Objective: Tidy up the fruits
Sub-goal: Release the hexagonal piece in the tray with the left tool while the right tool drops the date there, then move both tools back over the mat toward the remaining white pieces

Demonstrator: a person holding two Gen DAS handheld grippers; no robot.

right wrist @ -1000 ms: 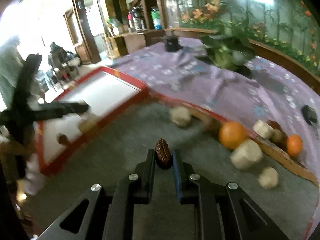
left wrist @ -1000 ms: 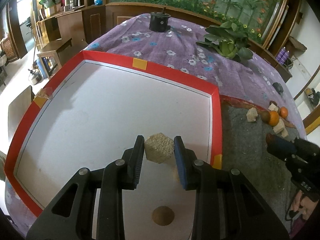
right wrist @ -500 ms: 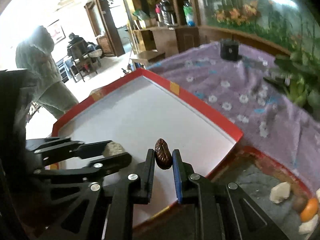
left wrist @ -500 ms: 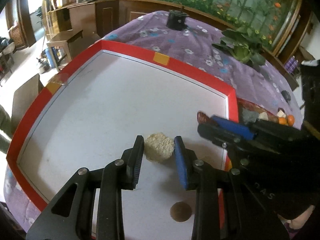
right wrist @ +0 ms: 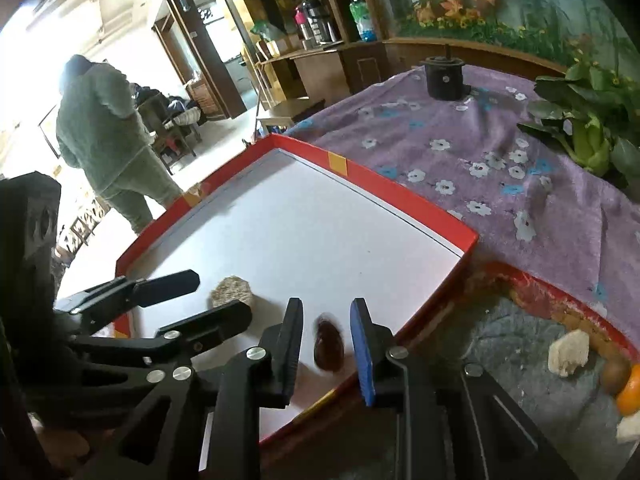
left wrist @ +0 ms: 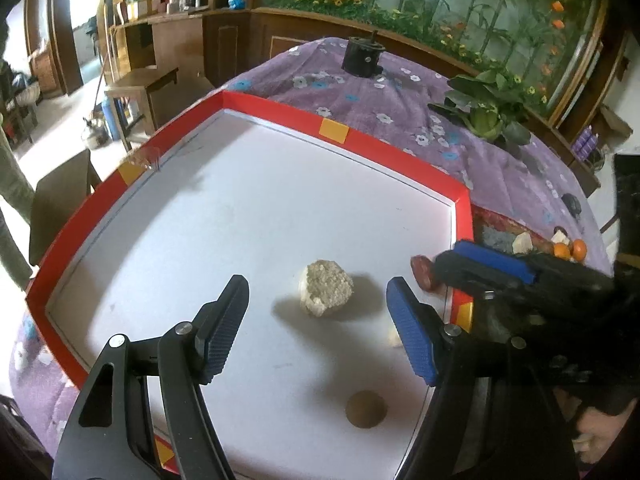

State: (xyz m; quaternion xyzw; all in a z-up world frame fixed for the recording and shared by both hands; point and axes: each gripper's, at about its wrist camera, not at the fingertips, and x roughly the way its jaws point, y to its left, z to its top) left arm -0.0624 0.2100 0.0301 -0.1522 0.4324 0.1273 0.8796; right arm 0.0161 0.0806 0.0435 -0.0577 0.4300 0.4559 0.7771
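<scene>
Right hand-held gripper (right wrist: 326, 334) opening, date (right wrist: 329, 345) blurred

Matt white tray (left wrist: 248, 216) with glossy red rim; rough grainy beige lump (left wrist: 329, 293); shiny brown date (right wrist: 329, 345); floral purple cloth (right wrist: 460, 152).

Purple flowered tablecloth (left wrist: 400, 104), black pot (left wrist: 362, 58) at its far end, leafy green plant (left wrist: 486, 114), person in green (right wrist: 108, 140)

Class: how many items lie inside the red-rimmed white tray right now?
3: a beige chunk between the open left gripper's fingers, a dark red date between the right gripper's fingers, and a brown round fruit nearest the left camera. The grippers may hide others.
</scene>
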